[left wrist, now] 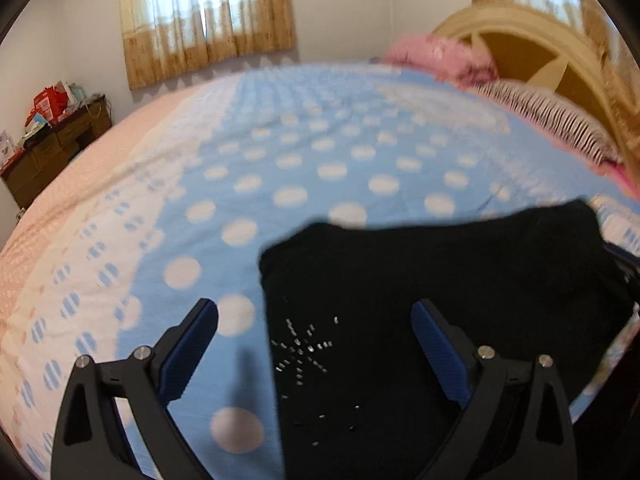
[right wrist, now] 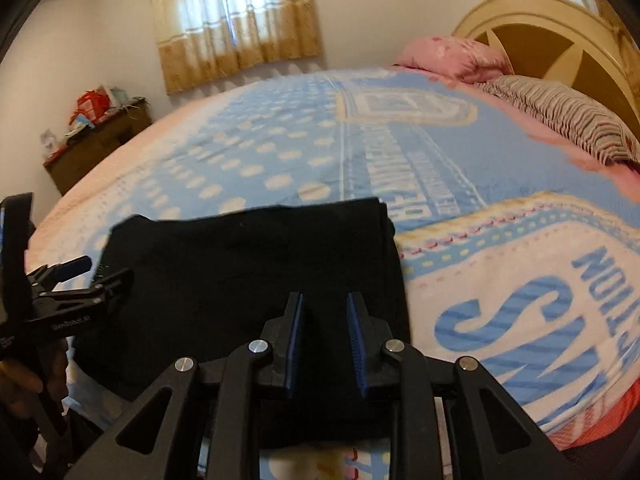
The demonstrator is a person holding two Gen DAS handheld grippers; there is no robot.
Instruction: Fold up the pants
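On the bed's blue dotted blanket (left wrist: pixel 320 152): black pants (right wrist: pixel 248 280), folded, lying flat. Left gripper (left wrist: pixel 314 312) above them, jaws wide, empty; right gripper (right wrist: pixel 325 300) jaws narrow, gripping nothing. "GenRobot.AI" printed on left gripper.

Left tongs (left wrist: pixel 314 312) wide, right tongs (right wrist: pixel 325 300) narrow, empty.

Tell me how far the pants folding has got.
Done: the black pants lie on the bed's blue dotted blanket as a compact rectangle with straight edges, apparently folded. In hand: nothing. The left claw hangs wide open over the pants' left edge, and the right claw is only narrowly apart, with no cloth visibly pinched. Left: probably one more fold or some smoothing, if anything.
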